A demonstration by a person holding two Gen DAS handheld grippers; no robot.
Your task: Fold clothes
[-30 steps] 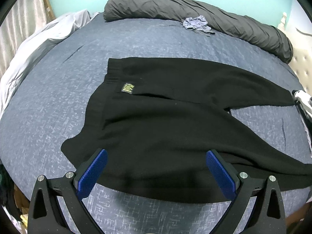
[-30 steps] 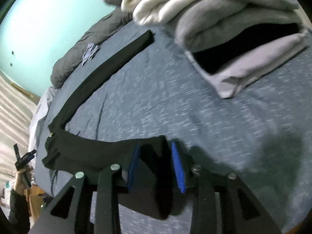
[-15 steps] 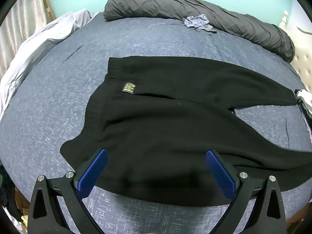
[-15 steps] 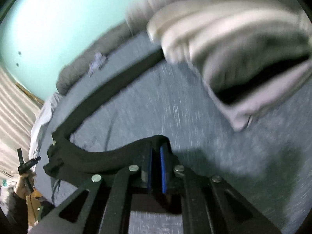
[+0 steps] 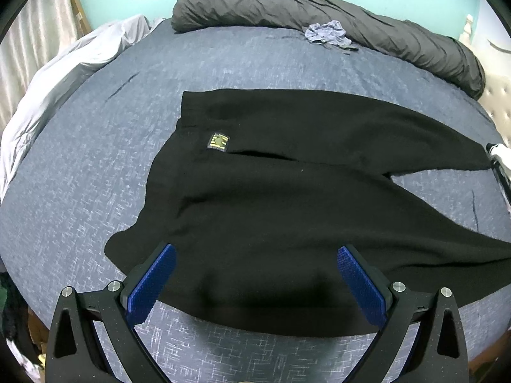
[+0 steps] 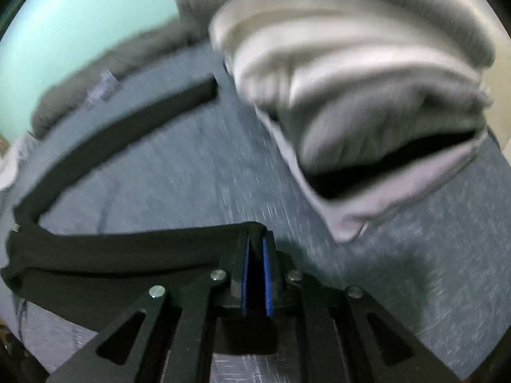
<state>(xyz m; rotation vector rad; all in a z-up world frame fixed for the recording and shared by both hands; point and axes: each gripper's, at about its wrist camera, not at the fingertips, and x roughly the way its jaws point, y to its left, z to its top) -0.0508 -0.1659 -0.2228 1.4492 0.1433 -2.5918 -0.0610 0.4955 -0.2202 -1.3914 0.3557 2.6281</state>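
Right wrist view: right tongs (image 6: 255, 274) clamp the trouser leg hem (image 6: 252, 228) at 6 o'clock; left tongs (image 5: 255, 274) gape wide over black trousers (image 5: 287, 191). Next, I judge, carry the hem toward the waistband.

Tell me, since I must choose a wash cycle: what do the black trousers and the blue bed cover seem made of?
The black trousers look like soft matte knit, maybe fleece or cotton jersey: no sheen, limp drape. The speckled blue bed cover looks like woven cotton or a blend, flat and dull with a crosshatch pattern. Neither fibre is certain.

bed sheet (image 5: 80, 172) blue | dark duvet (image 5: 319, 9) rolled at wall | curtain (image 5: 35, 41) striped
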